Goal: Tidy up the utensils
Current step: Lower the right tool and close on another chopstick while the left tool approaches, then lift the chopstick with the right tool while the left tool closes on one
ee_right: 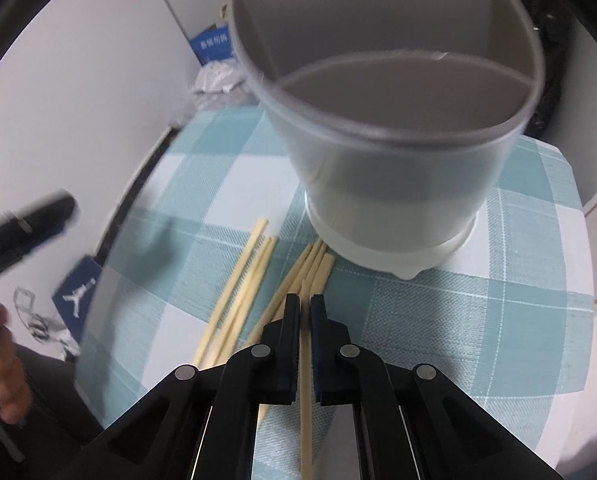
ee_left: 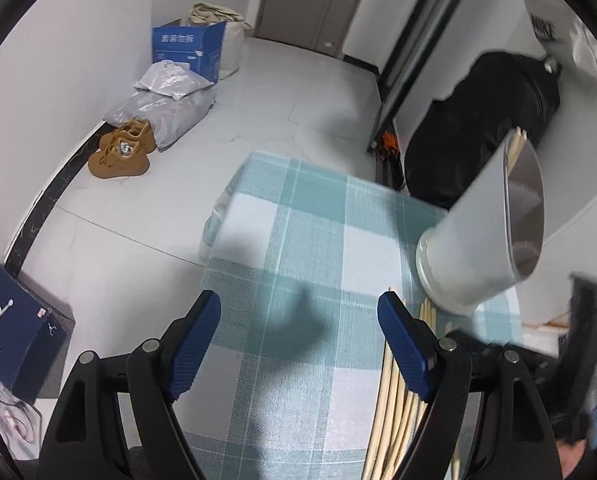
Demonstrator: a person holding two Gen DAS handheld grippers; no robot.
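Wooden chopstick [ee_right: 306, 380] pinched in right claw [ee_right: 305, 300], left claw [ee_left: 298, 312] wide and empty, grey holder [ee_right: 390, 152] upright nearby

Each view looks forward and steeply down along its own gripper's fingers. The left wrist view sits fairly high over the checked tablecloth [ee_left: 298, 240], facing across it to the floor [ee_left: 278, 92] beyond — the holder [ee_left: 470, 240] stands ahead to its right. The right wrist view hangs much closer, with the holder [ee_right: 394, 160] looming just ahead and the chopsticks [ee_right: 258, 280] directly below. Both views share the cloth, holder and chopsticks [ee_left: 398, 380].
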